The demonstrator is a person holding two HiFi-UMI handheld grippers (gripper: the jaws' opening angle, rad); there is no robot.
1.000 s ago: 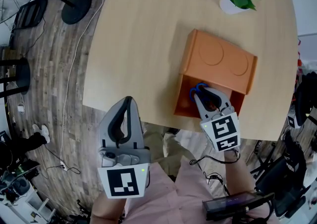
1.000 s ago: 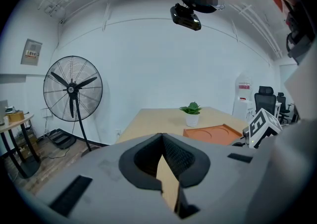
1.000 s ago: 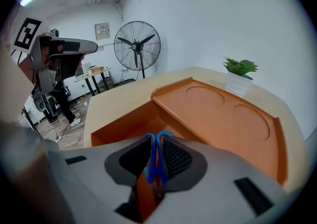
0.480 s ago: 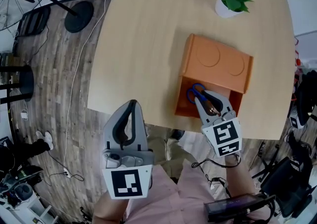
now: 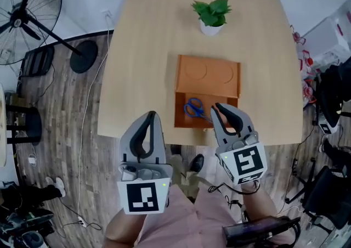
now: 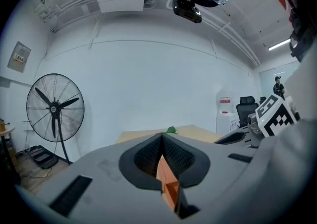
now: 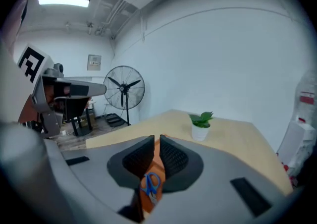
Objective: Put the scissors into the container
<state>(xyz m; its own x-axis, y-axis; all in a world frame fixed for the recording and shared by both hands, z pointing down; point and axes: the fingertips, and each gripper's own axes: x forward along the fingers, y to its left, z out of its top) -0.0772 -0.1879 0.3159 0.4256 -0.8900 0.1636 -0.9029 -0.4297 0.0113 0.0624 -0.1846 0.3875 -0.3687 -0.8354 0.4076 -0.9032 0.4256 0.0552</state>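
Scissors (image 5: 193,108) lie inside the box (image 5: 208,71), centre frame. I judge the drop done, so the right gripper (image 5: 218,108) hangs parted and empty, with the left gripper (image 5: 152,115) clenched and idle.

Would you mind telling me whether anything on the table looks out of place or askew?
Nothing stands out. The scissors lie flat inside the orange container, and the potted plant stands upright beyond it.

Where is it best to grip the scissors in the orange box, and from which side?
Probably grip the scissors where the blue handles meet the blades, the narrowest part, jaws across it. Come from above on the near side: they lie flat in the open part of the box, and a lid covers its far half.
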